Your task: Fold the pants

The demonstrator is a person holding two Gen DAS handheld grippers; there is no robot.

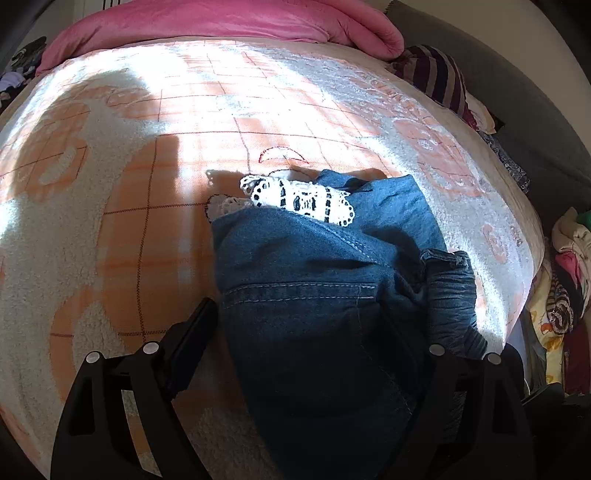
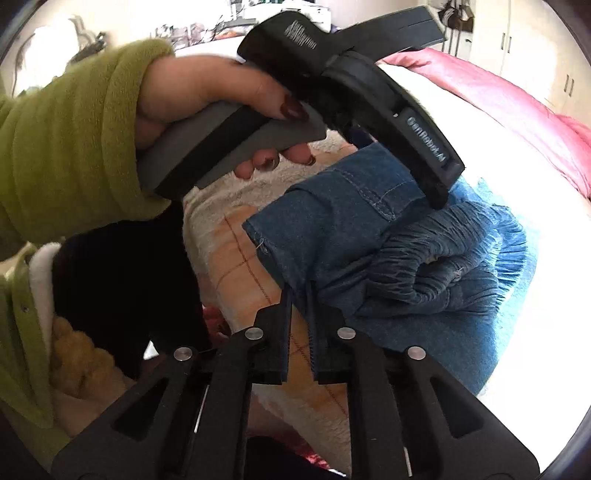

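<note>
Denim pants (image 1: 317, 295) bunched on bed blanket (image 1: 110, 229). Right gripper (image 2: 300, 295) pinches a hem corner; left gripper (image 1: 306, 328) spread wide, straddling denim. Mid-fold, seemingly. Next: left closes, 2 grips flatten cloth.

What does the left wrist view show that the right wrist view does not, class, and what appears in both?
Only the left wrist view shows the white lace trim poking out from under the denim, the striped cloth by the bed's far edge, and the left hand-held gripper open astride the jeans.

Only the right wrist view shows the person's hand in a green sleeve, and the right hand-held gripper shut on the jeans' edge.

Both show the jeans, the orange-checked blanket and the pink quilt.
</note>
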